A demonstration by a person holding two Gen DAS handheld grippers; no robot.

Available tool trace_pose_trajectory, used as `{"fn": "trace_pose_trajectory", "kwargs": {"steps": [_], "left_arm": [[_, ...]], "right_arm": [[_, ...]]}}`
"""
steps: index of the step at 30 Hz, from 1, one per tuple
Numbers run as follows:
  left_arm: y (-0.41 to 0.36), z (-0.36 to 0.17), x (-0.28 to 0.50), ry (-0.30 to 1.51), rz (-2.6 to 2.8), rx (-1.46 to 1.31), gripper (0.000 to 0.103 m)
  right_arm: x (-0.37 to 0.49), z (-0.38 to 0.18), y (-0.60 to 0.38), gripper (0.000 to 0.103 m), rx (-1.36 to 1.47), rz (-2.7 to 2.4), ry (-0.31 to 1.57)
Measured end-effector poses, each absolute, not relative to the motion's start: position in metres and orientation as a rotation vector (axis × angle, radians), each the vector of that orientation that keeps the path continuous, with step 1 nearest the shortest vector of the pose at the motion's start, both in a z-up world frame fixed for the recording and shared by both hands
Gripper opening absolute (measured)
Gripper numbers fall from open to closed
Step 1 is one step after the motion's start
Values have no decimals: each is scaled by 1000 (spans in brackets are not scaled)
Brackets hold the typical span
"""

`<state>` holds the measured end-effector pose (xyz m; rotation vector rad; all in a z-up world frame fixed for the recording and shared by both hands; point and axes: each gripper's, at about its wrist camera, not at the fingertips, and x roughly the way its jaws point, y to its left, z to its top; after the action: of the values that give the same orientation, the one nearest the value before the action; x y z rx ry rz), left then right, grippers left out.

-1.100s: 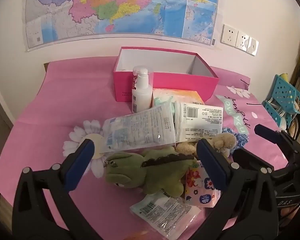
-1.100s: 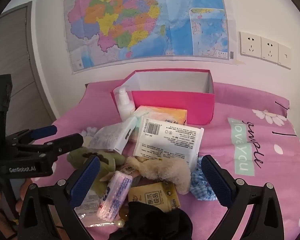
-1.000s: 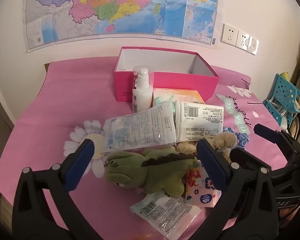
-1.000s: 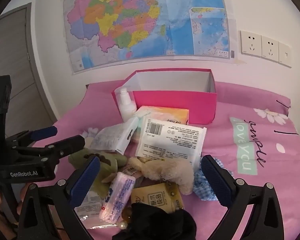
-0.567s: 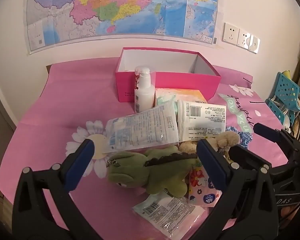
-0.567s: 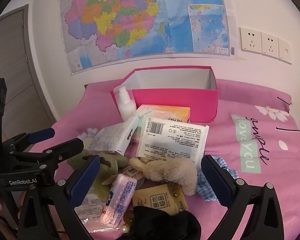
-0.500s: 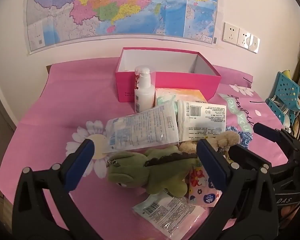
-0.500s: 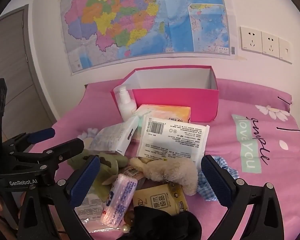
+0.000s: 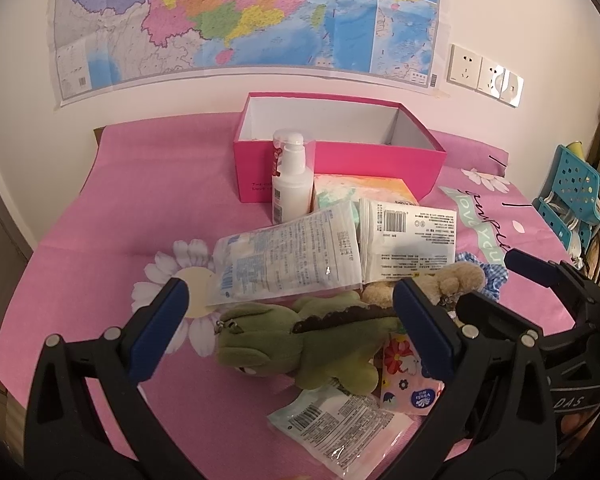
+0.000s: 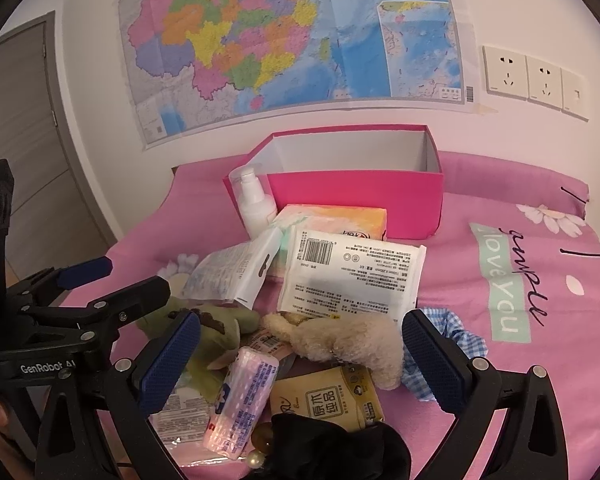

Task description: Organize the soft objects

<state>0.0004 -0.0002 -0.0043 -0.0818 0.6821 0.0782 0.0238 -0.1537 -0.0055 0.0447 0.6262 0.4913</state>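
Note:
A green plush dinosaur (image 9: pixel 300 344) lies on the pink cloth between my left gripper's open fingers; my left gripper (image 9: pixel 292 332) is empty. A beige plush toy (image 10: pixel 348 340) lies between my right gripper's open fingers; my right gripper (image 10: pixel 300 364) is empty just above the pile. The beige toy also shows in the left wrist view (image 9: pixel 456 280). A blue checked scrunchie (image 10: pixel 456 344), a black fabric item (image 10: pixel 332 444), wipe packs (image 10: pixel 352 276) and tissue packs (image 10: pixel 240 392) lie around them. An open pink box (image 9: pixel 340 152) stands behind.
A white pump bottle (image 9: pixel 292 180) stands in front of the box. A flat plastic pack (image 9: pixel 340 420) lies near the table's front edge. A blue basket (image 9: pixel 572 200) is off the table at the right. A wall map hangs behind.
Both grippers have drifted slightly; the pile sits a little differently in each view. Nothing was grasped or moved.

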Motion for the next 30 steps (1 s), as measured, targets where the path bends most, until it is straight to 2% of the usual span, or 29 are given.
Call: {"fn": "trace_pose_trajectory", "kwargs": {"steps": [30], "left_arm": [[-1,-9,5,693,71,-81,102]], "right_arm": [[30,-5,-152,103,62,515,640]]}}
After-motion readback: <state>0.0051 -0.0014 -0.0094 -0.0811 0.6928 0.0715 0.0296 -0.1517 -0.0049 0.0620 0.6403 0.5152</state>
